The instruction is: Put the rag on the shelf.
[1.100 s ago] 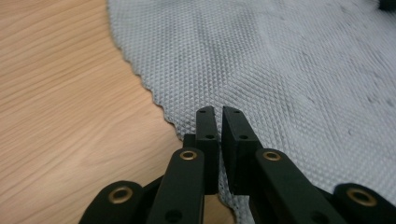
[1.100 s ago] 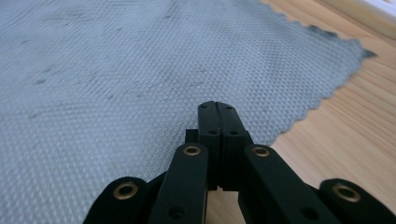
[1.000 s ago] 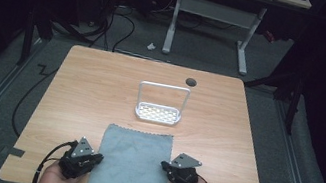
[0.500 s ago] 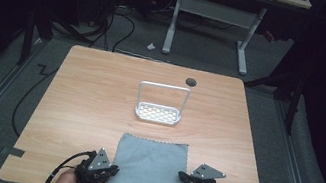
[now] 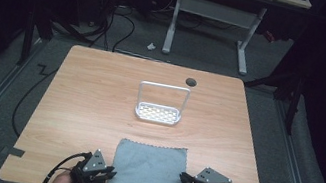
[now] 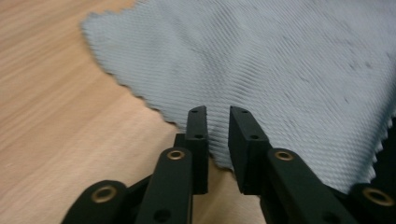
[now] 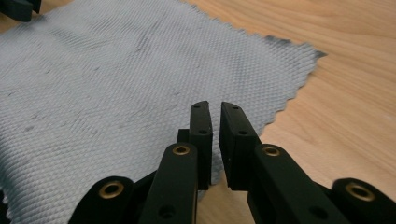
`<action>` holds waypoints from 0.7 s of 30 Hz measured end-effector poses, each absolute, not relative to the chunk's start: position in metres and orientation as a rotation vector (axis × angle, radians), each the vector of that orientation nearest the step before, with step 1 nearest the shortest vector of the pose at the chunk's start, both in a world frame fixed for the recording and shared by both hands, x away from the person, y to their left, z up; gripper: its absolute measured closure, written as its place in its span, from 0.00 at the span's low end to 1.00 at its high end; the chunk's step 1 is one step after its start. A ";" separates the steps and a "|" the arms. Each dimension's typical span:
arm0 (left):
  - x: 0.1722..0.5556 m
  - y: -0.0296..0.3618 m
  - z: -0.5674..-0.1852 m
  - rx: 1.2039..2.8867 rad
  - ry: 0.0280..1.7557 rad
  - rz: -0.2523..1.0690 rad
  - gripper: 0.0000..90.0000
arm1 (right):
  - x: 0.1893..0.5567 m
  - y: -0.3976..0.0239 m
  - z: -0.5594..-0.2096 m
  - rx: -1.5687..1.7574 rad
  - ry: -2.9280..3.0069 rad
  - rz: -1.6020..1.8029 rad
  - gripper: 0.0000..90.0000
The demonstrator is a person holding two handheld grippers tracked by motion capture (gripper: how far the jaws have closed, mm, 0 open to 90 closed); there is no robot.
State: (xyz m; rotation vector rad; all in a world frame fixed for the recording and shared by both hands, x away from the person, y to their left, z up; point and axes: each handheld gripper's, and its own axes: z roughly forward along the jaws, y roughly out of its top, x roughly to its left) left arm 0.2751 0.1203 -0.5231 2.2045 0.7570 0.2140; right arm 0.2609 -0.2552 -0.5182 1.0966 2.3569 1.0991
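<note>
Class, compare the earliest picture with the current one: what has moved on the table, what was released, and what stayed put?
The grey cloth was dragged toward the person's edge of the table, its near edge now overhanging. Both hands drew back with it. The left gripper and right gripper have just been opening, so the cloth edge lies between loose fingers, released. The white wire rack and the table stayed unchanged.

No legible text, labels, brands, numbers or signs anywhere: none on the grey cloth (image 5: 148, 175), none on the wooden table (image 5: 100, 90), none on the white rack (image 5: 160, 106) at table centre. Pale specks on the far-right desk are too small and blurred to read.
</note>
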 end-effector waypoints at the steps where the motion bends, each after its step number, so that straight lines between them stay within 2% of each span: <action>1: 0.277 0.123 -0.523 2.184 0.777 0.216 0.83 | 0.261 -0.255 -0.518 1.097 2.357 1.099 0.93; 5: 0.296 0.131 -0.524 2.089 0.890 0.232 0.73 | 0.264 -0.259 -0.520 1.119 2.328 1.098 0.88; 6: 0.300 0.131 -0.525 2.072 0.909 0.236 0.73 | 0.264 -0.259 -0.520 1.119 2.328 1.098 0.88; 11: 0.327 0.119 -0.530 2.051 0.981 0.312 0.63 | 0.266 -0.263 -0.521 1.128 2.283 1.091 0.83; 15: 0.343 0.106 -0.533 2.054 1.026 0.370 0.64 | 0.267 -0.266 -0.522 1.169 2.268 1.115 0.82; 20: 0.347 0.098 -0.533 2.075 0.994 0.391 0.77 | 0.269 -0.270 -0.521 1.185 2.245 1.134 0.80; 21: 0.346 0.097 -0.534 2.076 0.989 0.391 0.77 | 0.269 -0.270 -0.521 1.185 2.245 1.134 0.80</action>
